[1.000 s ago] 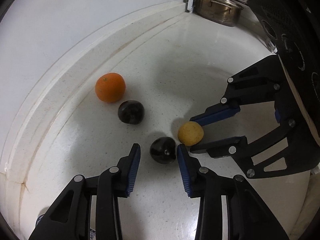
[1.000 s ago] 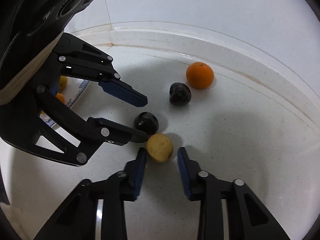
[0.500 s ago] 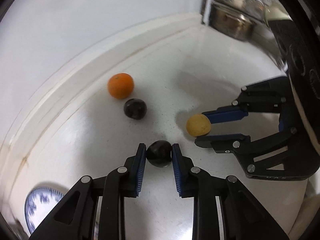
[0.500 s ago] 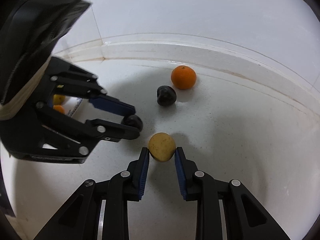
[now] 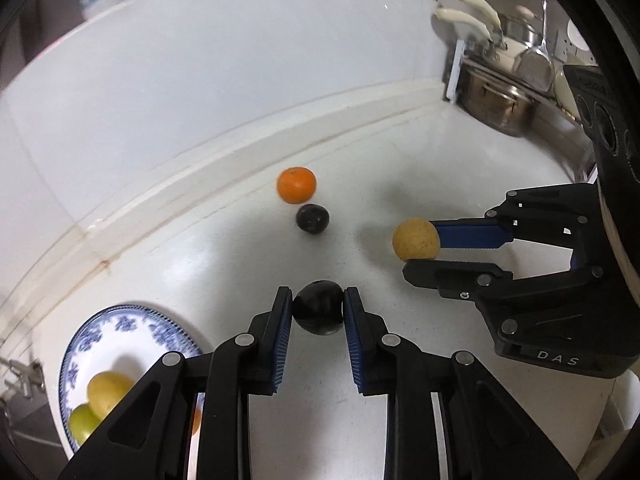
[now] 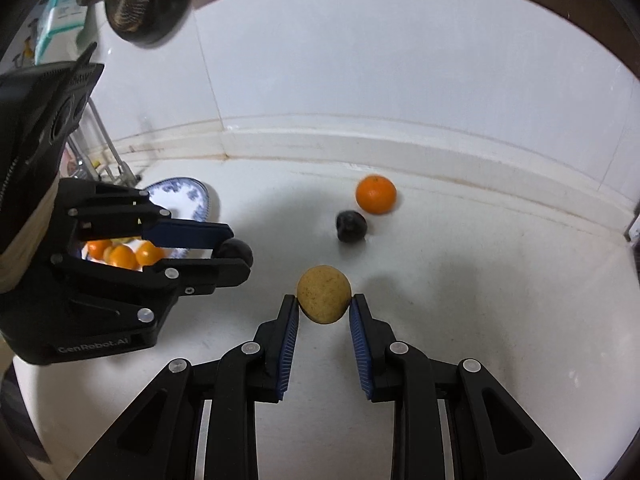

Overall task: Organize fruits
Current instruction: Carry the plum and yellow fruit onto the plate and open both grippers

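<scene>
Your left gripper (image 5: 319, 312) has its jaws clamped on a dark plum (image 5: 319, 309), the blue pads pressing both sides of it, and the plum hangs clear of the white worktop (image 5: 400, 160). Your right gripper (image 6: 324, 304) has its jaws clamped on a yellow fruit (image 6: 324, 299), which sits at the very tips of the pads, also off the worktop. In the left wrist view the right gripper comes in from the right side, holding the yellow fruit out towards the middle; in the right wrist view the left gripper comes in from the left with the plum at its tip. On the worktop, near the raised back edge below the white wall, an orange (image 5: 296, 185) and a second dark plum (image 5: 312, 219) lie just beside each other, the plum on the nearer side. A blue-and-white plate (image 5: 120, 328) lies at the left end of the worktop, close to the left gripper; it holds a yellow fruit and a green one in the left wrist view and several small orange fruits in the right wrist view. At the far right of the worktop a steel pot (image 5: 492, 104) stands by a rack of kitchen things.
</scene>
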The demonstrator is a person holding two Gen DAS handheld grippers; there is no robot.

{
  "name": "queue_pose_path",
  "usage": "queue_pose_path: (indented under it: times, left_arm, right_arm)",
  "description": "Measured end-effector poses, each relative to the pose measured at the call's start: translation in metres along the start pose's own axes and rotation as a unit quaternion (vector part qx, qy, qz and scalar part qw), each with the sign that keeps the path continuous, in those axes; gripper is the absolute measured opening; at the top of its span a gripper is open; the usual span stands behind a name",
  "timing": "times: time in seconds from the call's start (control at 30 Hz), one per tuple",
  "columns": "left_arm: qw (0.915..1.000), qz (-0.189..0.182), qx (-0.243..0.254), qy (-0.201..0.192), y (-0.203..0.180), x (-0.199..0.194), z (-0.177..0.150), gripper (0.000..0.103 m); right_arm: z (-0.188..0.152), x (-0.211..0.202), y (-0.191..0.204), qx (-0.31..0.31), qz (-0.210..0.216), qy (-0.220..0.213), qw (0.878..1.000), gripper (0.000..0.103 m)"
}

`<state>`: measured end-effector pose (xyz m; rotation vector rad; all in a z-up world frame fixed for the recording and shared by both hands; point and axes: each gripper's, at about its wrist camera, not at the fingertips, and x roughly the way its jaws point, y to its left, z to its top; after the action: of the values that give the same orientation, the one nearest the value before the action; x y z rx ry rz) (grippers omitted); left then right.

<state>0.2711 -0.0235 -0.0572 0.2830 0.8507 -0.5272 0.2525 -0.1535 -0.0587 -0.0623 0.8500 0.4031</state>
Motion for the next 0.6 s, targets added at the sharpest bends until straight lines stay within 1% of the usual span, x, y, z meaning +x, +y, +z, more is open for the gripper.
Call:
queue_pose_path:
  times: [0.33, 0.43, 0.6]
  left_arm:
    - [0.9978, 0.035, -0.038, -0.041, 0.011, -0.049, -0.015, 0.026]
    - [0.9969, 0.040, -0.046, -0.050, 0.013, -0.062, -0.021, 0.026]
    - [0.9939, 0.058, -0.064, -0.069, 0.021, -0.087, -0.031, 0.026]
  right_arm:
    - [0.016, -0.024, 0.035, -0.017, 0.012, -0.039, 0.999, 0.028]
    - [0.020, -0.030, 0.045, -0.019, 0.021, -0.047, 0.998, 0.028]
    - [0.026, -0.035, 0.061, -0.022, 0.036, -0.058, 0.997, 0.028]
